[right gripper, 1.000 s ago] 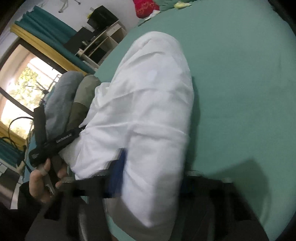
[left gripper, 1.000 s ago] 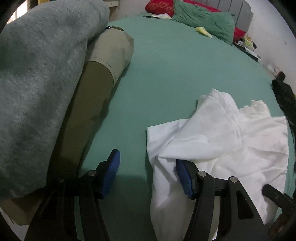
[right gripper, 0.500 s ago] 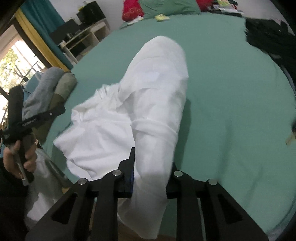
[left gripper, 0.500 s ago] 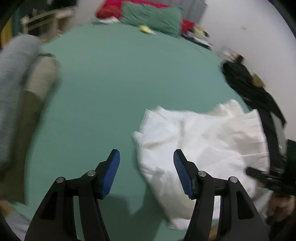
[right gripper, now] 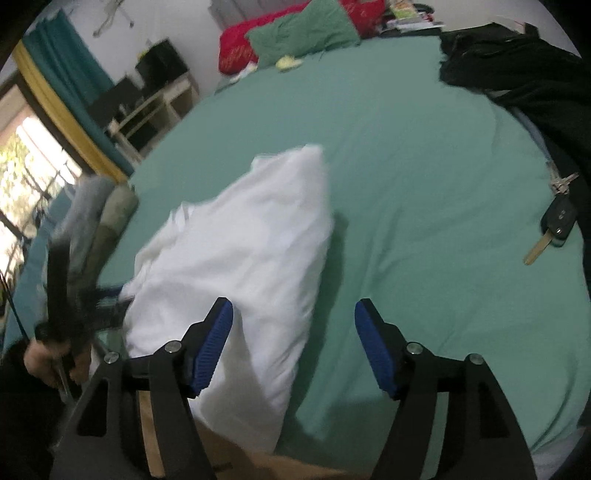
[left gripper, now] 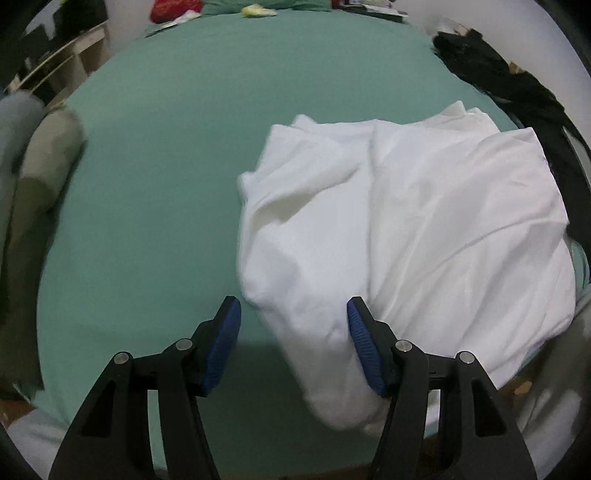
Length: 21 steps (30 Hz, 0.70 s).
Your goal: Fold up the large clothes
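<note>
A large white garment (left gripper: 406, 229) lies in a loose, folded heap on the green bed sheet (left gripper: 166, 147), close to the near edge. My left gripper (left gripper: 293, 350) hovers open over its near left corner, and a fold of cloth lies under the gap without being pressed. In the right wrist view the same white garment (right gripper: 243, 258) sits left of centre. My right gripper (right gripper: 293, 347) has its jaws opening. The cloth's edge lies by the left fingertip (right gripper: 214, 343) and nothing is gripped. The left gripper (right gripper: 74, 295) shows there blurred, in a hand (right gripper: 48, 358).
Folded grey and olive clothes (left gripper: 37, 166) are stacked at the bed's left edge. A black garment (left gripper: 498, 74) lies at the right, with a car key (right gripper: 554, 229) near it. Red and green pillows (right gripper: 306, 33) are at the far end. A shelf (right gripper: 155, 103) stands beside the bed.
The right gripper has let go of the white garment and its jaws have spread. The garment has dropped onto the bed. The left gripper has swung right, from the stacked clothes toward the garment.
</note>
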Available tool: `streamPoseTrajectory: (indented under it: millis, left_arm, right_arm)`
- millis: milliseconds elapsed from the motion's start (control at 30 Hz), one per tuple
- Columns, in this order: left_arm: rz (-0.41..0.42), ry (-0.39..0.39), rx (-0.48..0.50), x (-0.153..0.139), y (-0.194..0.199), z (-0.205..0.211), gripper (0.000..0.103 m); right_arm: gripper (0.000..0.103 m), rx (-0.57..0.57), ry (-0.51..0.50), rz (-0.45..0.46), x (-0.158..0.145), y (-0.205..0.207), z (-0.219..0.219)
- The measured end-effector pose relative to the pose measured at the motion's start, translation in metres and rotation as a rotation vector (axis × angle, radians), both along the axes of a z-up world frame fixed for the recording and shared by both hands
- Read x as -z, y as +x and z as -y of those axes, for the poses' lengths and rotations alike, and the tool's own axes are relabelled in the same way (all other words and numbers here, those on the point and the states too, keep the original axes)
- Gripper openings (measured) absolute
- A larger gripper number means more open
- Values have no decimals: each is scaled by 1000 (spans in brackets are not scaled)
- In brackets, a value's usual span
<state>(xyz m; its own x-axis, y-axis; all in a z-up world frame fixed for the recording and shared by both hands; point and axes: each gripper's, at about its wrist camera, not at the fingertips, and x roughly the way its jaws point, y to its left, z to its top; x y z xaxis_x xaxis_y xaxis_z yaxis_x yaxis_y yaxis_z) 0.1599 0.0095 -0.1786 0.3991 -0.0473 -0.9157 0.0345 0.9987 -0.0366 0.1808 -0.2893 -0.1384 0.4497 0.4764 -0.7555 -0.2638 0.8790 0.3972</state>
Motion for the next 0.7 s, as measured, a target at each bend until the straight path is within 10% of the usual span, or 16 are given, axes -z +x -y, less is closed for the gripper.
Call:
streamPoseTrajectory:
  millis: [300,500,700]
  left_arm:
    - [96,-290,-165,-16,17,-63,78]
    - [63,-329,-115,8,52,-34,94]
    - [-4,-567,0,14,65,-2,94]
  right_arm:
    - [69,1,38,43,5,30,6]
    - [59,-30,12,23,20,41,-5]
    - [54,-65,-24,6,39,44,-21]
